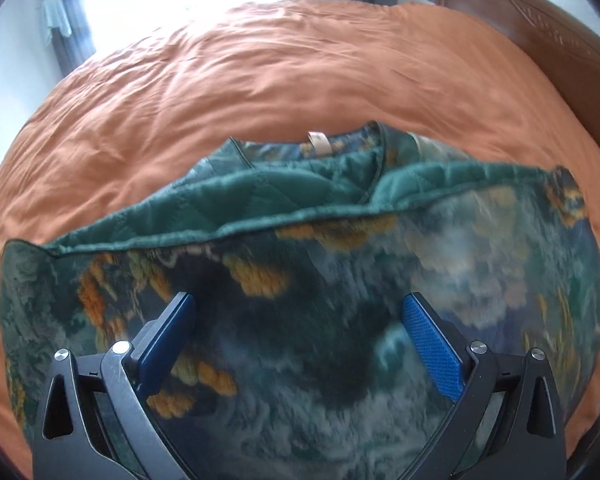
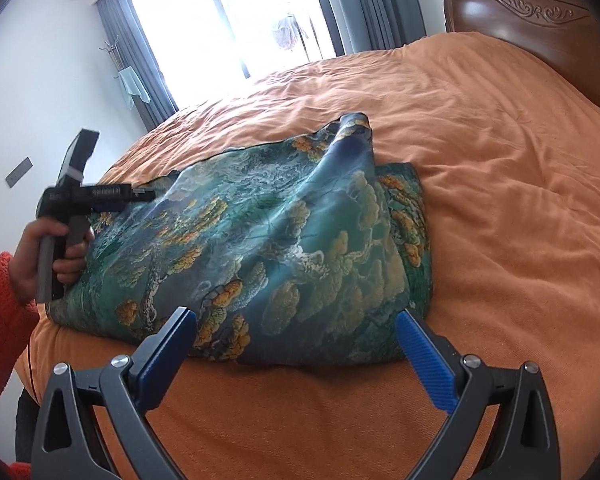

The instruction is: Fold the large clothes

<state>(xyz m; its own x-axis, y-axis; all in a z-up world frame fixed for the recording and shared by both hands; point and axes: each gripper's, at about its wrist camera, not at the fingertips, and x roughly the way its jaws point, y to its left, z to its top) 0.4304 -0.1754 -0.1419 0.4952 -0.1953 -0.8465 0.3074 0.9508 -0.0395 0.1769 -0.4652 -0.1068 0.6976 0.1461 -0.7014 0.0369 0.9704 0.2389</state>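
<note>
A large quilted garment with a green, blue and orange landscape print lies partly folded on the orange bed. In the left wrist view it fills the lower half, with its plain green lining and a white neck label showing at the far edge. My left gripper is open and empty, hovering just above the printed fabric. It also shows in the right wrist view at the garment's left edge. My right gripper is open and empty, above the garment's near edge.
The orange bedspread covers the whole bed. A dark wooden headboard stands at the right. A bright window with grey curtains is behind the bed. The person's hand and orange sleeve are at the left.
</note>
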